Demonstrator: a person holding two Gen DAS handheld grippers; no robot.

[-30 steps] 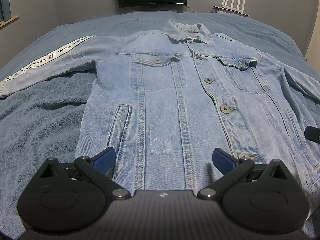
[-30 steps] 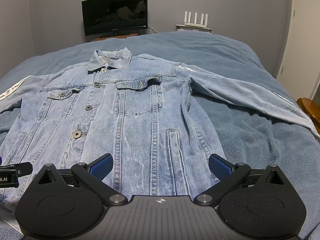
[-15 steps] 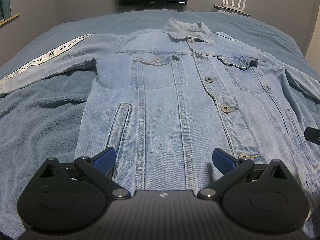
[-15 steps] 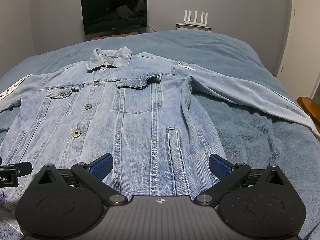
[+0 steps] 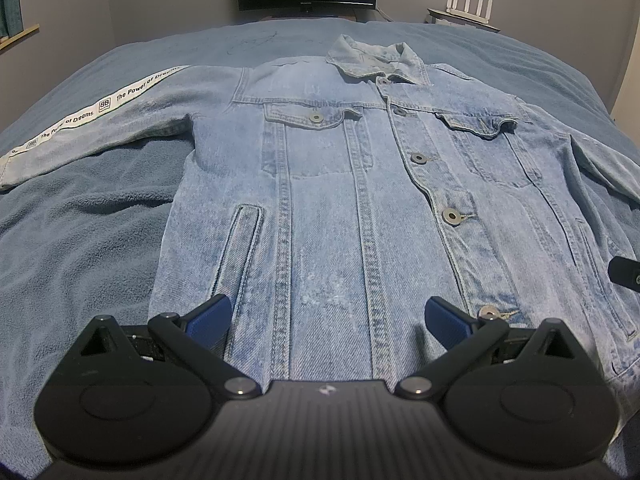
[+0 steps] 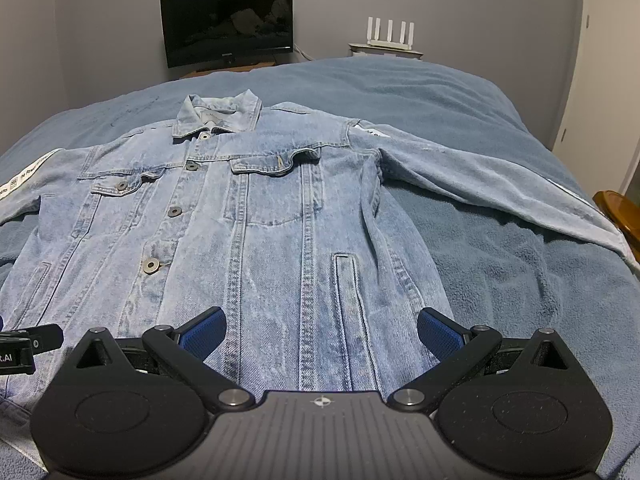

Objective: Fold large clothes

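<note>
A light blue denim jacket (image 5: pixel 340 200) lies flat and buttoned, front up, on the blue bed, collar at the far end, both sleeves spread out. It also shows in the right wrist view (image 6: pixel 260 240). Its left sleeve (image 5: pixel 92 120) carries a white printed stripe. Its right sleeve (image 6: pixel 500 188) runs toward the bed's right edge. My left gripper (image 5: pixel 327 316) is open and empty above the jacket's hem, left of the button line. My right gripper (image 6: pixel 322 330) is open and empty above the hem's right half.
The blue blanket (image 6: pixel 520 280) covers the whole bed. A dark monitor (image 6: pixel 226 20) and a white router (image 6: pixel 390 34) stand past the far end. A wooden object (image 6: pixel 620 208) is at the right edge. A white door is on the right.
Both views have drifted slightly; the jacket sits a little lower in the right wrist view. Both grippers stay open and empty.
</note>
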